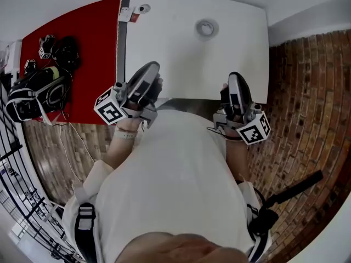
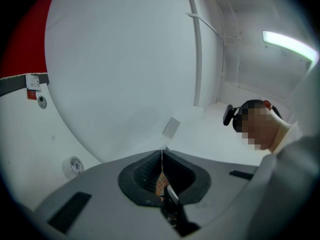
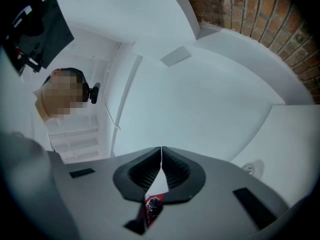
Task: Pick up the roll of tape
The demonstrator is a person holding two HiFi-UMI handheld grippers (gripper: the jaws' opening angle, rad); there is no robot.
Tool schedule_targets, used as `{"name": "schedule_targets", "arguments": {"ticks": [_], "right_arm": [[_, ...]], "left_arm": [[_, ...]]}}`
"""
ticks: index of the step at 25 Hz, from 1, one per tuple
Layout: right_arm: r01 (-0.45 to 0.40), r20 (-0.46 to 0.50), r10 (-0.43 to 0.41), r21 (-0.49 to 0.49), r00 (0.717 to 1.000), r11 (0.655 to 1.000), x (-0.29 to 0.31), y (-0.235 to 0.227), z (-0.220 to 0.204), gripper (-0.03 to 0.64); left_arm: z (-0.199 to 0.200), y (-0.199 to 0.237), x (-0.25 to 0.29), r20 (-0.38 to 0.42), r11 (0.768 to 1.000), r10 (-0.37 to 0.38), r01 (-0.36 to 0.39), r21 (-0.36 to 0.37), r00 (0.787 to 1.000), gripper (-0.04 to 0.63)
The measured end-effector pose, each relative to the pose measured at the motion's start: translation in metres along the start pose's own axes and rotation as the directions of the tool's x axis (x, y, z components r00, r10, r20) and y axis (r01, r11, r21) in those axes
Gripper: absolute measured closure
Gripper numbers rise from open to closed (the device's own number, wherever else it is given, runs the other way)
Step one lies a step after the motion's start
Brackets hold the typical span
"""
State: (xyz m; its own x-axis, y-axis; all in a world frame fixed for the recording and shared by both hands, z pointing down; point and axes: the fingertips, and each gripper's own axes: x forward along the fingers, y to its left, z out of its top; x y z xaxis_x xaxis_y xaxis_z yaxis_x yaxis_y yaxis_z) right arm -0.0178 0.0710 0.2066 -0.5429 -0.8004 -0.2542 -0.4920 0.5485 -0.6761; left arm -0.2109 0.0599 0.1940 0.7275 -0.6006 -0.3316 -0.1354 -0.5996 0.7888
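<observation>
Over table (image 1: 186,43) edge, grippers (image 1: 152,66) (image 1: 235,76) closed, upturned

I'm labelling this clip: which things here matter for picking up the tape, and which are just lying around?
For the job:
roll of tape, on the white table
left gripper and right gripper, fingers shut, empty

Just lying about:
black bag and marker cube, on the red table

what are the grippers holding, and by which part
Nothing: left gripper and right gripper are shut on nothing; the roll of tape lies on the white table.
</observation>
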Motion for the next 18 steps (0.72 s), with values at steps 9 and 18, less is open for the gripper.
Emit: {"name": "schedule_targets", "arguments": {"ticks": [9, 18], "right_arm": [[0.04, -0.032, -0.039, 0.017, 0.999, 0.999, 0.035, -0.008, -0.028, 0.594], [0.063, -0.055, -0.059, 0.072, 0.997, 0.995, 0.043, -0.039, -0.033, 0.594]], "left_arm": [[0.03, 0.037, -0.007, -0.032, 1.0, 0.026, -0.026, -0.004, 0.999, 0.586], [0.035, 0.07, 0.009, -0.082, 0.992, 0.126, -0.123, 0.033, 0.989, 0.586]]}}
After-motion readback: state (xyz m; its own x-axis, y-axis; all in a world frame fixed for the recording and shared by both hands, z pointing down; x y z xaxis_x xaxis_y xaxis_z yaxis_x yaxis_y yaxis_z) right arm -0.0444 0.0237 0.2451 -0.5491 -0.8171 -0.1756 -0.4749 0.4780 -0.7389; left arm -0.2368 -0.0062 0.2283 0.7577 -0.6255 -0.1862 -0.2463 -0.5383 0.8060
